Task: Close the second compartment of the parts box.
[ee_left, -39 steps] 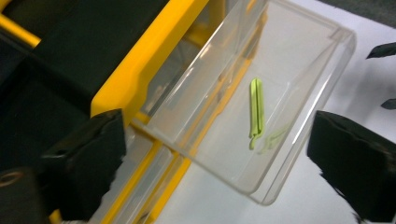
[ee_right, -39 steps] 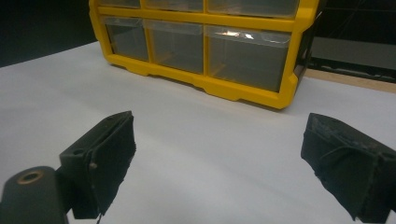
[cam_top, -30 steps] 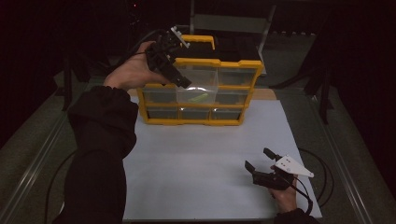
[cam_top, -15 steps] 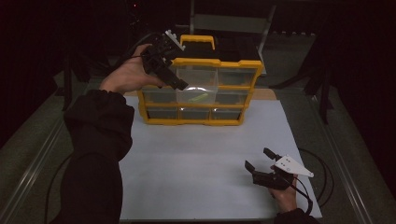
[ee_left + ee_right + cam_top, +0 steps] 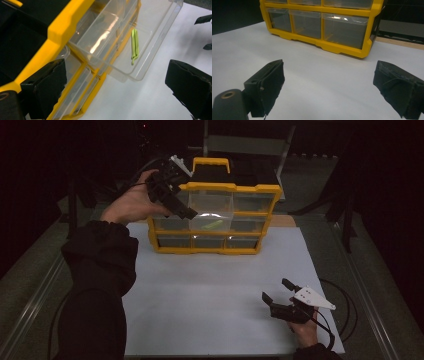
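From the high view, I have my left arm stretched forward to the far left part of the white table (image 5: 210, 290), the hand raised beside the upper left corner of the yellow drawer cabinet (image 5: 215, 215). The left gripper (image 5: 172, 195) hangs there above the cabinet's left column, tilted down toward the drawers. My right hand rests low near the table's near right corner, and the right gripper (image 5: 280, 295) sits on the white surface with its jaws spread, well apart from the cabinet. One middle drawer (image 5: 212, 222) stands pulled out, with a green streak inside it.

The left gripper view looks steeply down the cabinet's (image 5: 62, 30) front. My left gripper (image 5: 115, 82) has its jaws wide, with nothing between them. Here the open clear drawer (image 5: 147, 30) juts out over the white table, and I can see plainly what the high view leaves vague: a slim green clip (image 5: 135, 46) lies lengthwise on the drawer's floor, alone. The drawers beside it are pushed in.

The right gripper view looks level across the table at the cabinet's (image 5: 342, 50) bottom row. My right gripper (image 5: 327, 85) is spread wide and empty. The three lower clear drawers (image 5: 344, 28) are closed, and I cannot tell what they hold.
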`<state>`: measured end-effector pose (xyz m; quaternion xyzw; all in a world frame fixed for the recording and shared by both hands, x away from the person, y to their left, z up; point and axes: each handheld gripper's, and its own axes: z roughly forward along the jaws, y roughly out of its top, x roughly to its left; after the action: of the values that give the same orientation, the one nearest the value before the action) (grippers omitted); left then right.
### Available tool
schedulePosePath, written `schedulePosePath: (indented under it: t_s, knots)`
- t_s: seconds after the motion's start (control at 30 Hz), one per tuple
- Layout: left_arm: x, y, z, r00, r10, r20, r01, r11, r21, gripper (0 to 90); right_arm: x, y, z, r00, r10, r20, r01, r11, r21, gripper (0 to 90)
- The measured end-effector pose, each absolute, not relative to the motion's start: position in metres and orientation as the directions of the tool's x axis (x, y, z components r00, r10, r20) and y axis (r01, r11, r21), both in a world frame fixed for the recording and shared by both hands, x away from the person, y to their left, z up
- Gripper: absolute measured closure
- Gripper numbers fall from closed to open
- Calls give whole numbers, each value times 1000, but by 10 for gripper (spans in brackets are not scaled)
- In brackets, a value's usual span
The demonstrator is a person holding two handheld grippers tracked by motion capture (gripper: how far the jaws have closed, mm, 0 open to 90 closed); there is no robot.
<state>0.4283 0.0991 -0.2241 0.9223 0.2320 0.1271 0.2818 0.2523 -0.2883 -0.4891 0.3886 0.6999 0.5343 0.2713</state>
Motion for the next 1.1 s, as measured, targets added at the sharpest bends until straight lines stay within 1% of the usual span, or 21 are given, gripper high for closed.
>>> schedulePosePath:
  t_s: [0.2, 0.4, 0.57, 0.67, 0.87, 0.93, 1.0, 1.1]
  knots:
    - [428, 105, -231, 859, 506, 78, 372, -722, 583, 49, 253, -288, -490, -550, 834, 37, 256, 127, 958, 98]
    - [426, 104, -238, 863, 500, 68, 373, -723, 581, 52, 253, -288, -490, -550, 834, 35, 256, 128, 958, 97]
    - [424, 106, -245, 866, 496, 61, 381, -735, 561, 54, 253, -288, -490, -550, 834, 36, 258, 128, 958, 98]
    - [422, 108, -248, 869, 491, 59, 376, -733, 567, 65, 253, -288, -490, -550, 835, 36, 256, 128, 958, 98]
    - [417, 111, -253, 874, 484, 46, 375, -730, 571, 161, 253, -288, -490, -550, 834, 32, 256, 132, 958, 98]
    - [415, 112, -255, 876, 480, 48, 371, -734, 568, 177, 253, -288, -490, -550, 835, 31, 255, 132, 958, 98]
    - [413, 115, -256, 881, 471, 42, 366, -735, 571, 224, 253, -288, -490, -549, 835, 35, 258, 129, 958, 98]
    - [412, 118, -259, 879, 476, 32, 380, -739, 557, 359, 253, -288, -490, -551, 834, 31, 256, 134, 957, 98]
